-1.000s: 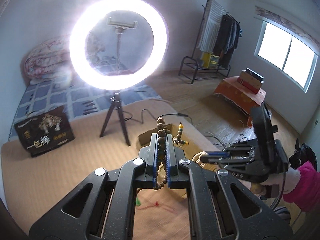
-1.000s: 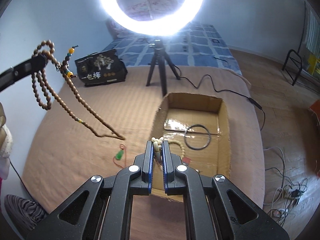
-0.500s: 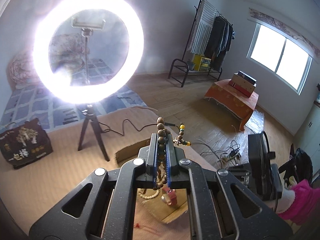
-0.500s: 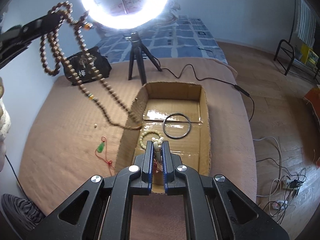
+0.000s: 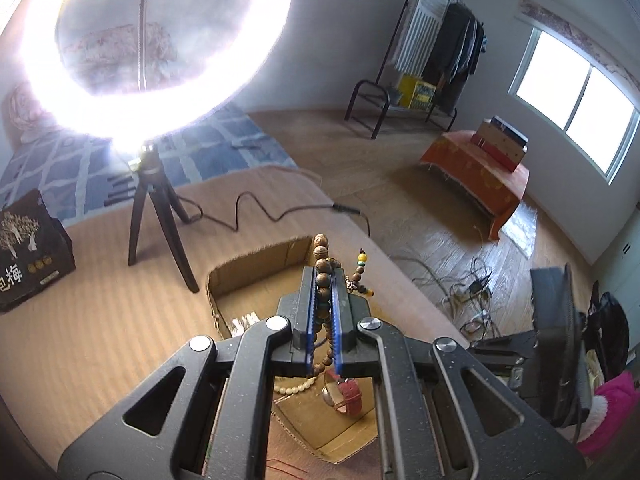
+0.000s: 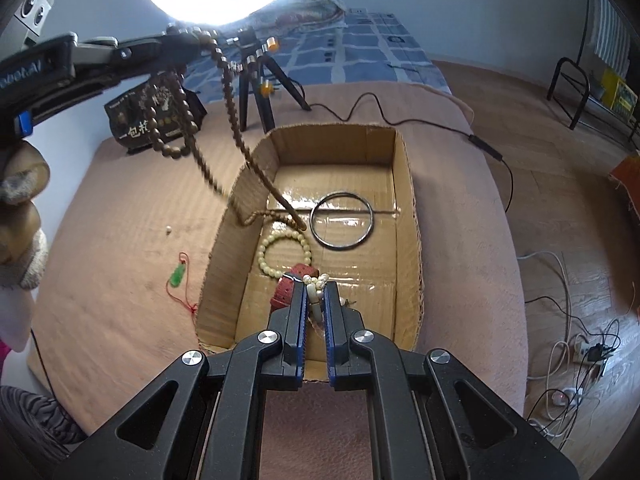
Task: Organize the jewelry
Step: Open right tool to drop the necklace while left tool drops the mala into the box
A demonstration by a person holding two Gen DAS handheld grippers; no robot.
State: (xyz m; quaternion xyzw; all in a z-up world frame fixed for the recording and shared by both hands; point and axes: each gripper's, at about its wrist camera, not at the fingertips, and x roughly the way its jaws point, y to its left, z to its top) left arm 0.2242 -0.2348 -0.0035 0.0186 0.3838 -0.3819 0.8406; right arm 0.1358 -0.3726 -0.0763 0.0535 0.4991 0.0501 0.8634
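Observation:
My left gripper [image 5: 323, 276] is shut on a long brown wooden bead necklace [image 5: 322, 264]. In the right wrist view the left gripper [image 6: 176, 46] holds it high, and the bead necklace [image 6: 236, 132] hangs down with its lower end inside the open cardboard box [image 6: 408, 184]. My right gripper [image 6: 316, 290] is shut on a small white bead string [image 6: 316, 282] over the box's near end. In the box lie a dark metal bangle [image 6: 343, 220], a cream bead bracelet [image 6: 264, 256] and a red-strapped watch [image 6: 286, 290]. The watch [image 5: 344, 396] also shows in the left wrist view.
A green pendant on a red cord [image 6: 176, 276] and one loose bead [image 6: 169, 230] lie on the brown blanket left of the box. A ring light on a tripod [image 6: 256, 92] and a black printed box [image 6: 156, 116] stand behind. A cable [image 6: 440, 120] runs to the right.
My left gripper has carried the brown necklace to the right, over the box, and its lower end now hangs inside. My right gripper has moved forward over the box's near end, still shut.

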